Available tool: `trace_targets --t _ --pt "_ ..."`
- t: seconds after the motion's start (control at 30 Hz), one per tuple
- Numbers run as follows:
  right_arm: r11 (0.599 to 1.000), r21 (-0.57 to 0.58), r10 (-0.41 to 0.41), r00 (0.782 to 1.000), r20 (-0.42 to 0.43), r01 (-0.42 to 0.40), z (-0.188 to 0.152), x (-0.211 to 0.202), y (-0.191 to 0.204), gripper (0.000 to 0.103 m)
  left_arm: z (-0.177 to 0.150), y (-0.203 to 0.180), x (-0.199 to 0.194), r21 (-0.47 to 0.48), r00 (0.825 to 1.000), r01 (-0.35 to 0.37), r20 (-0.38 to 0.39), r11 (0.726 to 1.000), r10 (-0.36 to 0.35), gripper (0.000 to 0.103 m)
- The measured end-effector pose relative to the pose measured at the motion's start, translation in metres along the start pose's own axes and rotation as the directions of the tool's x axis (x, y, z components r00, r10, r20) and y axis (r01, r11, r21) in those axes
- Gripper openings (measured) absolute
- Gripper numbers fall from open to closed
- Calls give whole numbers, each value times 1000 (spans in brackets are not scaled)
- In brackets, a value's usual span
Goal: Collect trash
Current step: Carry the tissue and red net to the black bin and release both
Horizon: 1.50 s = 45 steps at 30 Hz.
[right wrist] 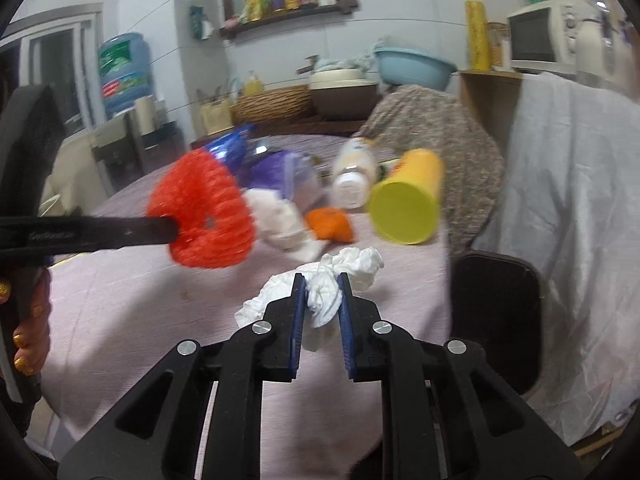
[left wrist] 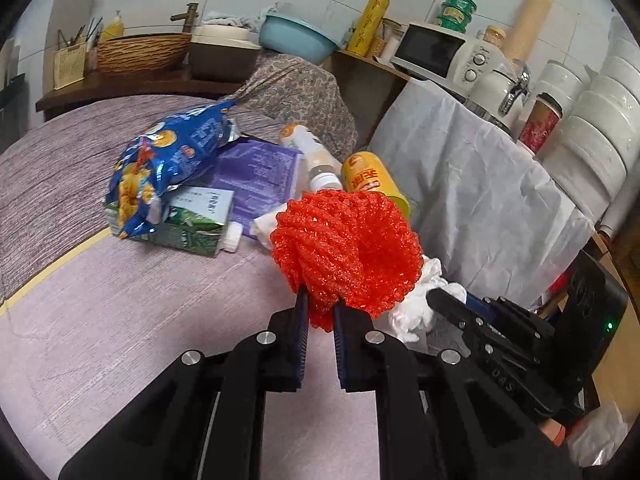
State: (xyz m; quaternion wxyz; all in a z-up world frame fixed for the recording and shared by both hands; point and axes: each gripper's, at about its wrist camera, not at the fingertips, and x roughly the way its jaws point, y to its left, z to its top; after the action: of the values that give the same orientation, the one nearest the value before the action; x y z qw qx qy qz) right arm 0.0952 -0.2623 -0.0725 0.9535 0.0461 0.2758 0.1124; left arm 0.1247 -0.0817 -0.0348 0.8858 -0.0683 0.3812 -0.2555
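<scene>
My left gripper (left wrist: 320, 302) is shut on a red foam net (left wrist: 348, 248) and holds it above the lilac tablecloth (left wrist: 120, 320). In the right wrist view the same net (right wrist: 204, 220) hangs at the left, blurred. My right gripper (right wrist: 322, 286) is shut on a crumpled white tissue (right wrist: 352, 264), lifted just off the cloth. Behind them lies a pile of trash: a blue chip bag (left wrist: 168, 160), a green carton (left wrist: 196, 220), a purple packet (left wrist: 256, 180), a white bottle (left wrist: 316, 156), a yellow can (right wrist: 404, 204), an orange peel (right wrist: 330, 224) and another tissue (right wrist: 284, 220).
A white sheet (left wrist: 480, 184) drapes furniture right of the table, with a microwave (left wrist: 436, 52) above it. A black chair back (right wrist: 496, 320) stands at the table's right edge. A floral cloth (left wrist: 296, 92) covers something behind the pile.
</scene>
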Motion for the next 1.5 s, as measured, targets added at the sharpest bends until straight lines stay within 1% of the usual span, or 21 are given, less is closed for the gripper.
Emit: trace_targets --t 0.13,0.17,0.23,0.3,0.43,0.53,0.6,0.73,0.87,1.0,1.1,1.17,1.2,1.23,1.27,1.3,1.33,1.37,1.4,1.43,1.5 --pt "991 70 -117 993 4 117 3 -5 -51 17 7 -25 19 42 999 43 -30 998 -42 12" --pt "985 92 -148 989 -9 148 2 -2 -68 17 8 -31 24 48 998 56 -42 997 -54 12" --pt "975 131 -176 984 -35 180 -2 5 -94 17 12 -47 38 65 994 92 -73 994 -87 12" --pt "960 163 -218 973 -75 228 -11 18 -122 17 15 -63 50 88 989 118 -102 989 -109 12" --pt "928 270 -222 962 -158 258 -37 46 -171 17 25 -97 91 107 971 170 -186 980 -149 12" --pt "912 289 -244 951 -192 292 -56 59 -189 17 33 -124 125 152 969 147 -219 977 -111 12" --pt "907 299 -242 947 -211 298 -63 68 -198 17 35 -137 147 171 966 136 -243 976 -92 12" --pt "897 315 -243 940 -238 312 -76 84 -211 17 38 -160 197 212 960 87 -279 973 -25 12" --pt "888 330 -246 937 -247 320 -86 93 -219 17 39 -169 235 208 953 44 -304 977 22 12" --pt "882 337 -251 933 -259 331 -94 101 -222 18 36 -173 256 227 949 -10 -305 974 81 12" --pt "874 344 -258 928 -269 342 -101 105 -224 18 34 -176 262 246 948 -34 -299 969 109 19" --pt "869 356 -257 929 -267 343 -105 106 -227 22 34 -178 263 246 948 -48 -294 968 121 32" --pt "866 360 -262 927 -269 349 -105 105 -228 29 35 -179 262 249 950 -47 -288 967 120 47" --pt "861 363 -270 924 -270 357 -106 104 -228 42 35 -180 259 250 955 -46 -274 967 116 55" --pt "854 367 -281 921 -270 368 -107 103 -229 50 36 -182 256 253 959 -44 -261 966 112 57" --pt "848 373 -292 919 -264 376 -108 100 -229 63 37 -184 252 260 962 -42 -251 965 110 61" --pt "846 377 -297 920 -255 377 -108 98 -229 68 38 -186 247 268 964 -37 -243 963 104 66" --pt "846 377 -301 921 -248 378 -107 95 -227 68 39 -188 243 274 968 -32 -231 961 98 69" --pt "846 374 -303 921 -247 379 -106 94 -225 71 40 -190 237 281 973 -30 -213 959 93 74" --pt "847 370 -307 920 -245 382 -104 92 -222 78 41 -192 226 291 980 -29 -182 956 85 80" --pt "848 361 -319 917 -239 389 -100 89 -218 80 43 -196 210 305 988 -18 -141 952 64 86"
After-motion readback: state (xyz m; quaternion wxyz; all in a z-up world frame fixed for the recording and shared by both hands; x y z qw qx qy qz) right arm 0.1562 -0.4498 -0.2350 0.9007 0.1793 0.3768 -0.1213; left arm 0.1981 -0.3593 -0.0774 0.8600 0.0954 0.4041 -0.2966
